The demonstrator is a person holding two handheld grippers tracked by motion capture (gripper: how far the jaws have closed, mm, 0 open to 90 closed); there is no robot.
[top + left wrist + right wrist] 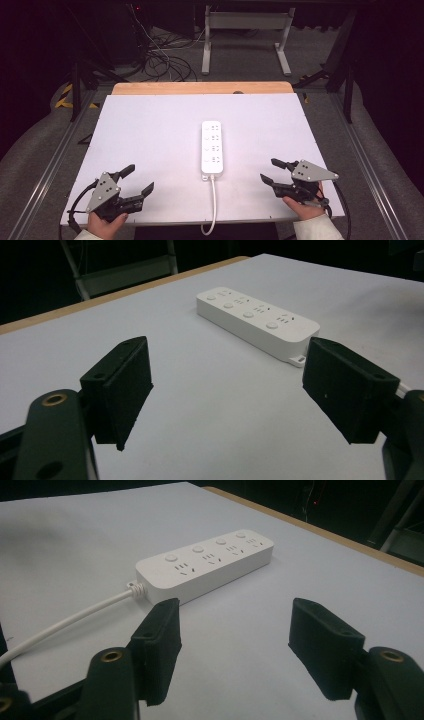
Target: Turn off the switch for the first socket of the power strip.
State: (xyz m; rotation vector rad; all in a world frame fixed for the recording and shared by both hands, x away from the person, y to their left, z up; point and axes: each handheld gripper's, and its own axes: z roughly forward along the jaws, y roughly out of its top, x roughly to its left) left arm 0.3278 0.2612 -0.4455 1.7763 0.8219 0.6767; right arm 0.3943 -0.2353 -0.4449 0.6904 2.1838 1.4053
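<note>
A white power strip with several sockets and round buttons lies lengthwise in the middle of the white table. Its white cord runs off the near edge. My left gripper rests at the near left corner, open and empty, pointing toward the strip. In the left gripper view the power strip lies ahead between the wide jaws. My right gripper sits at the near right, open and empty, angled toward the strip. The right gripper view has the power strip and its cord beyond the jaws.
A wooden strip borders the table's far edge. Behind it stand a white desk frame and loose cables on the floor. Metal rails flank the table on both sides.
</note>
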